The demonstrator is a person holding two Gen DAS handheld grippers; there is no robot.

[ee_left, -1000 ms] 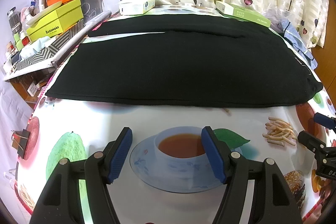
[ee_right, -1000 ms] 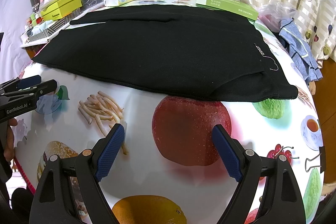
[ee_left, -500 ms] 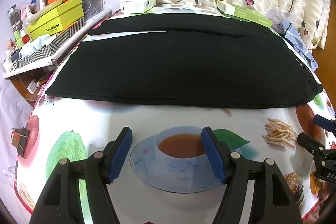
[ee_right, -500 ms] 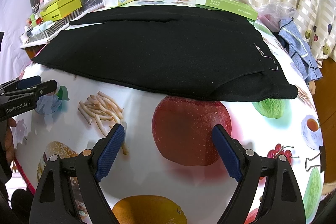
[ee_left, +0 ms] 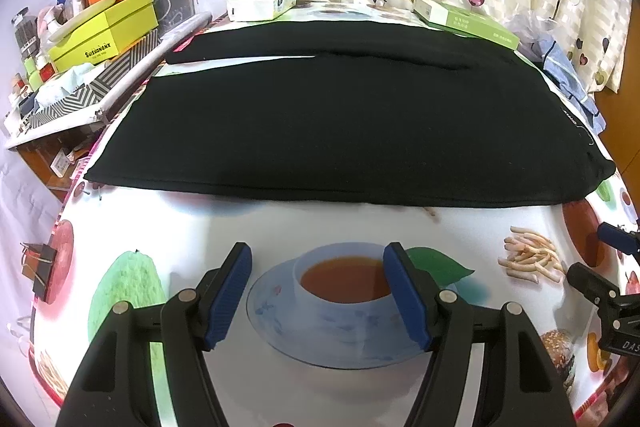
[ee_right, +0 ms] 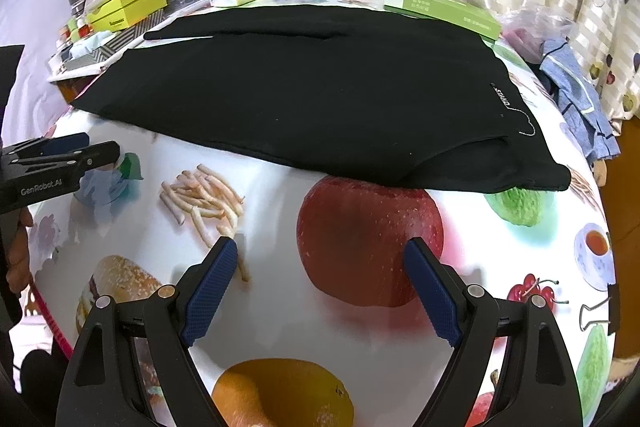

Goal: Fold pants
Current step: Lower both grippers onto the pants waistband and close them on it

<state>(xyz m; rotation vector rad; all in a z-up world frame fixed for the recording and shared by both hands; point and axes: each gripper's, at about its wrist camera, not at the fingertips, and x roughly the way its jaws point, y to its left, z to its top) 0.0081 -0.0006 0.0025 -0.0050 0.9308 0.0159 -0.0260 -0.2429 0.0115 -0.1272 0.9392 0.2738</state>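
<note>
Black pants lie flat across the table, legs to the left and waistband with a small label to the right; they also show in the right wrist view. My left gripper is open and empty, above the printed tablecloth just short of the pants' near edge. My right gripper is open and empty, over the printed apple, near the waistband end. Each gripper shows at the edge of the other's view, the right one and the left one.
The table has a fruit-and-food print cloth held by binder clips. A tissue box and a green box sit at the far edge. Stacked boxes stand at left. A blue garment lies at right.
</note>
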